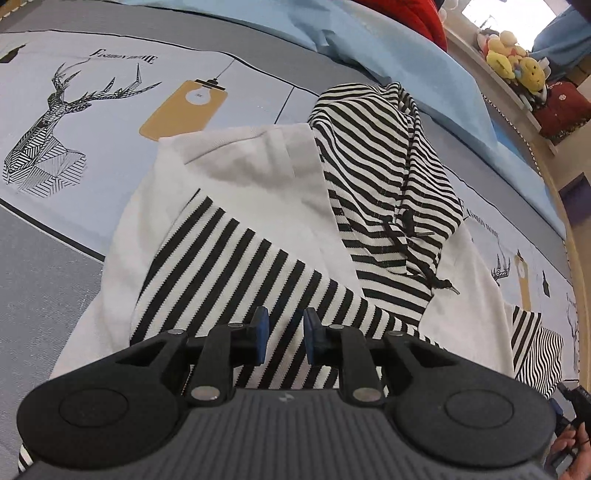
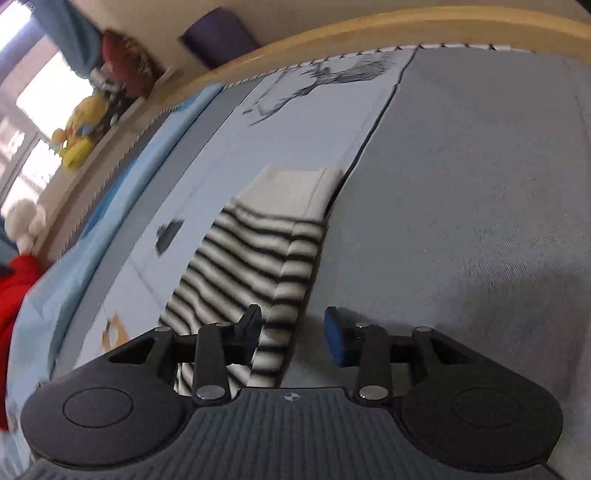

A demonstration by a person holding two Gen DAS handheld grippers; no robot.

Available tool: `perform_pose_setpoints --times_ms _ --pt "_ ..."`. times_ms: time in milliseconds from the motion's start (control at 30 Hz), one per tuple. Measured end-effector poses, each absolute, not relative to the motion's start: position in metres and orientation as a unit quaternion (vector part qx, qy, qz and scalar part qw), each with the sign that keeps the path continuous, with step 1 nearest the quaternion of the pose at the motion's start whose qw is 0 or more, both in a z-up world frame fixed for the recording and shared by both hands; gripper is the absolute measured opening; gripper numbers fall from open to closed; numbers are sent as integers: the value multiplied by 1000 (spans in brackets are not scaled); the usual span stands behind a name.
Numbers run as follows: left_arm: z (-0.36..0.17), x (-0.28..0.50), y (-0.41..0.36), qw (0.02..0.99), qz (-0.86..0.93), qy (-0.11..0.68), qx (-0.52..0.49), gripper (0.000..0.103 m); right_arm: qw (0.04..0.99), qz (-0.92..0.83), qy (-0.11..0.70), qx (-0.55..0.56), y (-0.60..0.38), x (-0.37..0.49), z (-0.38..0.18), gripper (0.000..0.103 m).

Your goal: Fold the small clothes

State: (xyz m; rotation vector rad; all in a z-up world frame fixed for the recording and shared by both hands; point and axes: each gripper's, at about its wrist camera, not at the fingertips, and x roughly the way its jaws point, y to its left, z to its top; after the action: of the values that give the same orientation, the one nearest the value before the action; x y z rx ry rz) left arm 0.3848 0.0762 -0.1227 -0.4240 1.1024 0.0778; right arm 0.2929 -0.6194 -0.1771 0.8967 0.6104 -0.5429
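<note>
The soft, light hoodie point(image 1: 258, 206) looks floppy, best pinched at its striped sleeve point(image 2: 255, 266) edge, both grippers point(image 1: 284, 336) point(image 2: 293, 332) gaping, empty.

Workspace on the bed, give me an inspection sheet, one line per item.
Surface: bedsheet, grey and pale blue, deer prints.
Job's things: striped hoodie spread flat, one striped sleeve laid across its white body; hood bunched.
Clutter: blue blanket, red fabric.
Grippers: left gripper open over the sleeve; right gripper open at another sleeve's edge.
Cables: nothing seen.
Surroundings: plush toys on a ledge, wooden bed rail.
</note>
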Motion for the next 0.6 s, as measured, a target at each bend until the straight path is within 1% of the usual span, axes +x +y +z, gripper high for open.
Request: perform_pose_setpoints --times_ms 200,233,267,300,433,533,600 --pt "-124 385 75 830 38 521 -196 21 836 -243 274 408 -622 313 -183 39" --pt "-124 385 75 830 39 520 -196 21 840 -244 273 401 -621 315 -182 35" --pt "-123 385 76 830 39 520 -197 21 842 -248 272 394 -620 316 -182 15" --pt "-123 385 77 830 39 519 -198 21 842 -248 272 393 -620 316 -183 6" --pt "-120 385 82 830 41 516 -208 21 860 -250 250 368 -612 310 -162 5" --pt "-115 384 84 829 36 513 -221 21 880 -243 231 337 -597 306 -127 5" --pt "-110 384 85 830 30 508 -228 21 883 -235 221 340 -582 296 -97 5"
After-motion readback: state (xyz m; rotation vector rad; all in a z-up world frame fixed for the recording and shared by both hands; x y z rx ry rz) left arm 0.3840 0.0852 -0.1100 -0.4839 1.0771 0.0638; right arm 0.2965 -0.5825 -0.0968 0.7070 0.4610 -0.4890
